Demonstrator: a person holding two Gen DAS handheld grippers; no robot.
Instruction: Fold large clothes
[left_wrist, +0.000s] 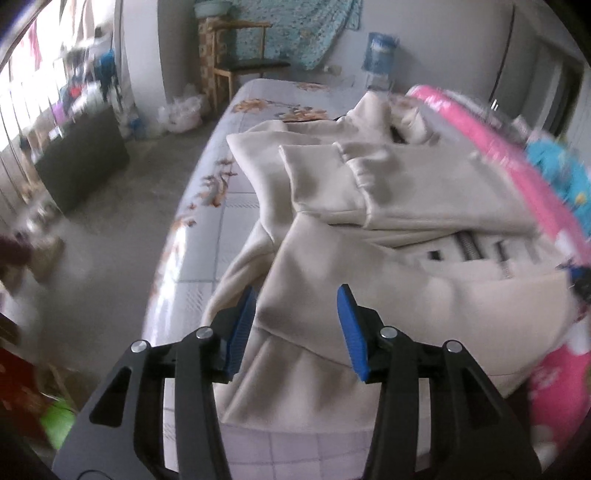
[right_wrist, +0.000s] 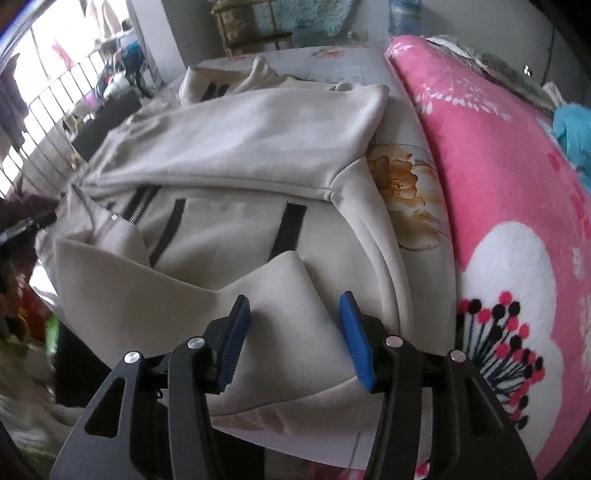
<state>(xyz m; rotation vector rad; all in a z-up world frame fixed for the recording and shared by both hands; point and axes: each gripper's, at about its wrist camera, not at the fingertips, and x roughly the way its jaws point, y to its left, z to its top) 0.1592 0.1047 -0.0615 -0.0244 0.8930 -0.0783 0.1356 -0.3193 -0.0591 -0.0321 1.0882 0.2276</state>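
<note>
Beige fabric of a zip-front jacket (left_wrist: 369, 266) is seen spread on a flower-printed bed sheet (left_wrist: 229, 206), directly ahead of and beneath both claws. The left gripper (left_wrist: 297, 332) is held with its blue pads (left_wrist: 240, 332) apart, a folded flap of the jacket lying below the gap and gripped by neither pad. The right gripper (right_wrist: 295, 338) is likewise parted above the jacket's near hem, nothing being clamped. A sleeve (right_wrist: 258, 136) is folded across the body beyond the right claw. A pink flowered blanket (right_wrist: 498, 206) is seen to its right.
</note>
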